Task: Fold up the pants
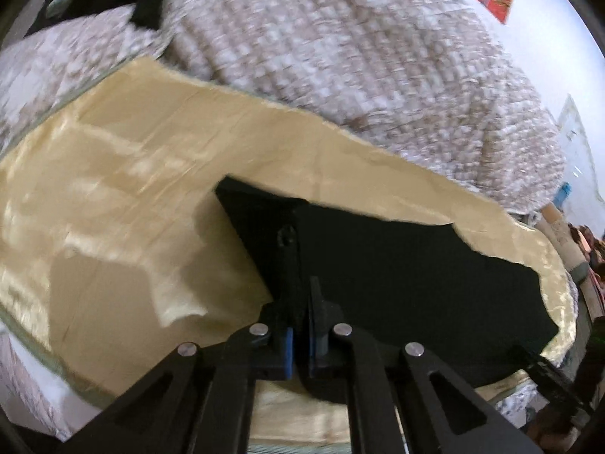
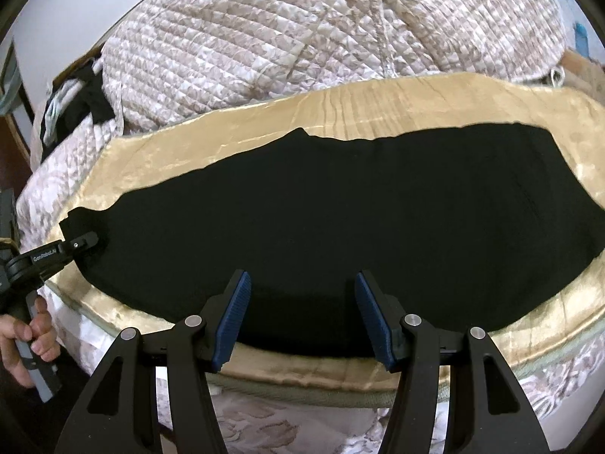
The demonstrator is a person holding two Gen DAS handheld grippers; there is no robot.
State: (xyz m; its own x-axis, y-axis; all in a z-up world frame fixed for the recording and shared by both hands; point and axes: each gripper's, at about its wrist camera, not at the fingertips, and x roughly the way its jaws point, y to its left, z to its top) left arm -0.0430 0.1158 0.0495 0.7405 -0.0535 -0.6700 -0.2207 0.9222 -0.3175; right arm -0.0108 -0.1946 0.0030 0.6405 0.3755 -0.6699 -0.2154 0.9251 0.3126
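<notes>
left gripper (image 1: 298, 344) clamps pants (image 2: 321, 219) end (to lift over) | right gripper (image 2: 302, 314) wide open, empty, above near edge

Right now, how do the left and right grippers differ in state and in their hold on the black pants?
The left gripper has its jaws shut on an end of the black pants; the right gripper is wide open, holding nothing. The left grips the pants' far-left end; the right hovers near their front edge. Both have blue pads.

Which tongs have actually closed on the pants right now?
The left tongs: shut, pinching the end of the black fabric pants. The right tongs hang open above the pants' near edge, gripping nothing.
</notes>
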